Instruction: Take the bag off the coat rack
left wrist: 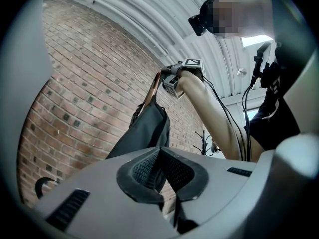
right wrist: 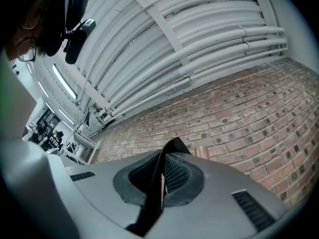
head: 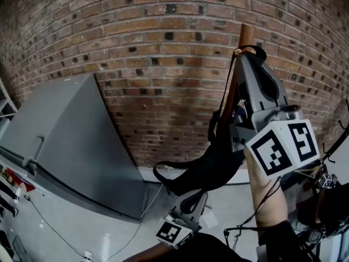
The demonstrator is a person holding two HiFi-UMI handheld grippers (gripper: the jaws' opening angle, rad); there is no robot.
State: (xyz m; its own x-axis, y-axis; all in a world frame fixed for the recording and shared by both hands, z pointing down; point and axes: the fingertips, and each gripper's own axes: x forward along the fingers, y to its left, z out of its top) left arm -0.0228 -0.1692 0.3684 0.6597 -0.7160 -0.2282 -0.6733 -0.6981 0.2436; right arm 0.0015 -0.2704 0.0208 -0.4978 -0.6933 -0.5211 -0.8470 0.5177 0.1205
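A black bag hangs by its strap against the wooden coat rack pole in front of the brick wall. My right gripper is raised to the pole's top and is shut on the strap. In the right gripper view the strap runs between that gripper's pads, with the pole's tip just beyond. My left gripper sits under the bag's lower end. In the left gripper view the bag runs down into that gripper's closed pads.
A big grey slanted cabinet fills the left side, and the brick wall is close behind the rack. A black metal stand and cables are at the right edge. The person's forearm rises under the right gripper.
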